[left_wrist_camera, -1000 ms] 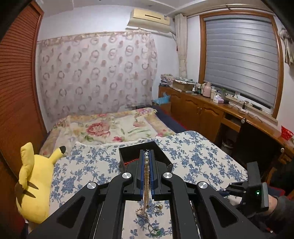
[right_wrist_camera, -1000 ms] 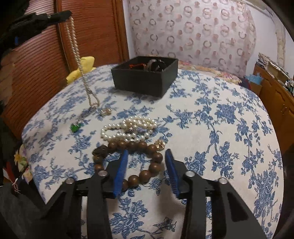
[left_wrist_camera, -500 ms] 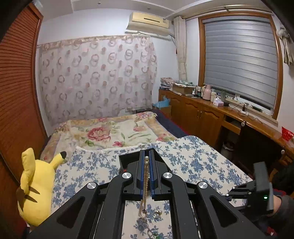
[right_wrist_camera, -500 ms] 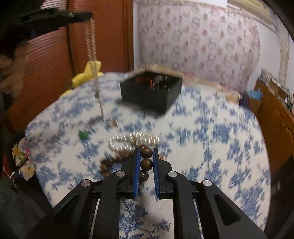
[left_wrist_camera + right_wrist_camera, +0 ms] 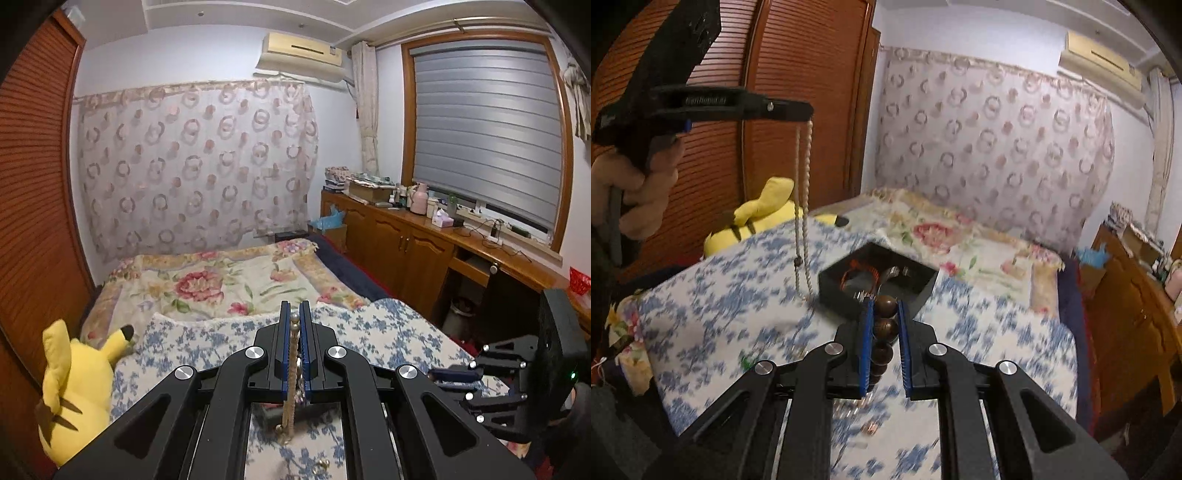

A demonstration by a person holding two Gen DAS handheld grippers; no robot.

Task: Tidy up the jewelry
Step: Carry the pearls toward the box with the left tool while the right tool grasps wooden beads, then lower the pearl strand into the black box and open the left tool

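- The black box [image 5: 877, 275] sits on the blue floral cloth [image 5: 979, 332]. Inside it there's an orange cord and something metallic, too blurry to name.
- The left gripper [image 5: 294, 317] is pressed tight on a pearl necklace [image 5: 804, 206], which dangles over the cloth just left of the box.
- The right gripper [image 5: 884, 325] is pinching a brown wooden bead bracelet [image 5: 884, 328], lifted in front of the box.

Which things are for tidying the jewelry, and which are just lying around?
For the job: pearl necklace in the left tongs, wooden bead bracelet in the right tongs, black box.

Just lying about: yellow plush toy, flowered bedspread, tissue box.
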